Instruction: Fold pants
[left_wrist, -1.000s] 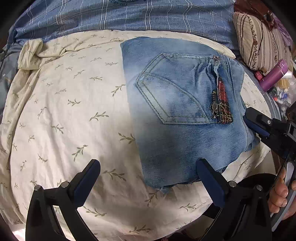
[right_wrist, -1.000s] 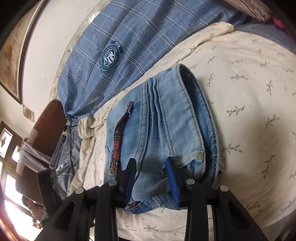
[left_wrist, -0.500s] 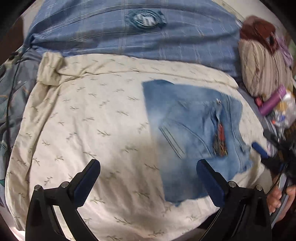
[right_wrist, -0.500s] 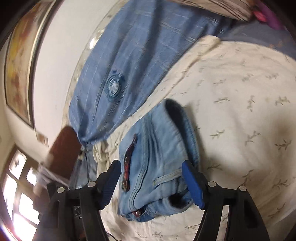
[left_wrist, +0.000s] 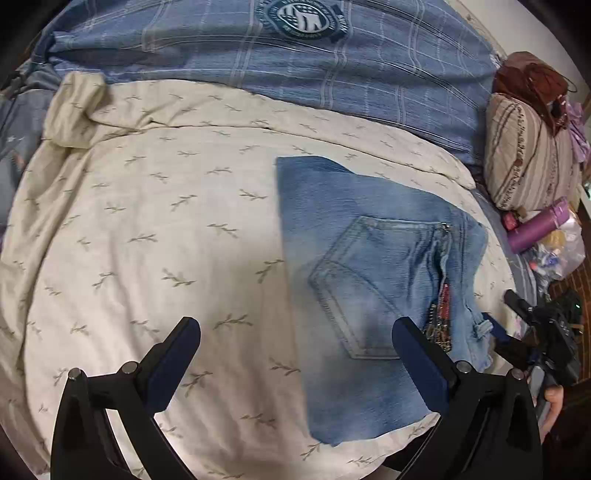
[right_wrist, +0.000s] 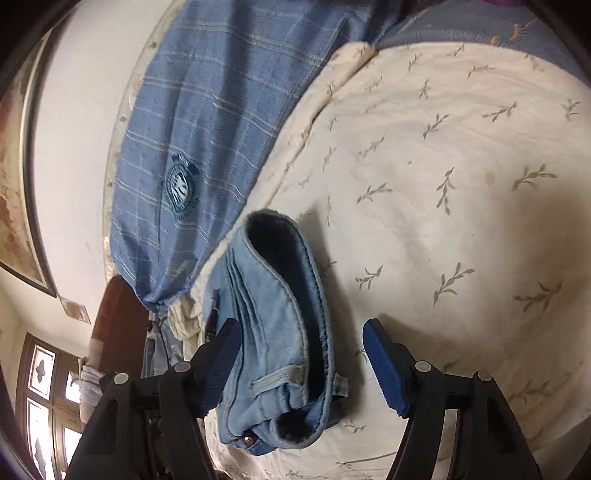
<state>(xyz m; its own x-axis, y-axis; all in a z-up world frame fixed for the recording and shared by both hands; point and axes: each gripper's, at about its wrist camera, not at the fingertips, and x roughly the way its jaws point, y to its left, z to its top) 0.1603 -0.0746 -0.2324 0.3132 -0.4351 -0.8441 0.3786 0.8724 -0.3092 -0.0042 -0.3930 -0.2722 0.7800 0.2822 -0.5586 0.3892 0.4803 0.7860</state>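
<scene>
1. Fingers of the left gripper (left_wrist: 295, 354) stand wide apart above the bedding, with nothing between them; its right finger overlaps the folded jeans (left_wrist: 373, 291) in the picture, and whether it touches them cannot be told.
2. Fingers of the right gripper (right_wrist: 301, 363) are also apart, the jeans' waistband end (right_wrist: 280, 369) lying in the gap without either pad pressing on it.
3. The jeans lie folded flat on the cream leaf-print sheet (left_wrist: 166, 240), back pocket up, toward the sheet's right side in the left wrist view.
4. Beyond the jeans, a blue plaid blanket (left_wrist: 295, 66) with a round crest borders the sheet's far edge.
5. Right of the jeans sit a striped pillow (left_wrist: 528, 162) and a purple bottle (left_wrist: 539, 225); the clutter beside the bottle is too small to identify.
6. Both views cut off the near edge of the sheet behind the gripper bodies.
</scene>
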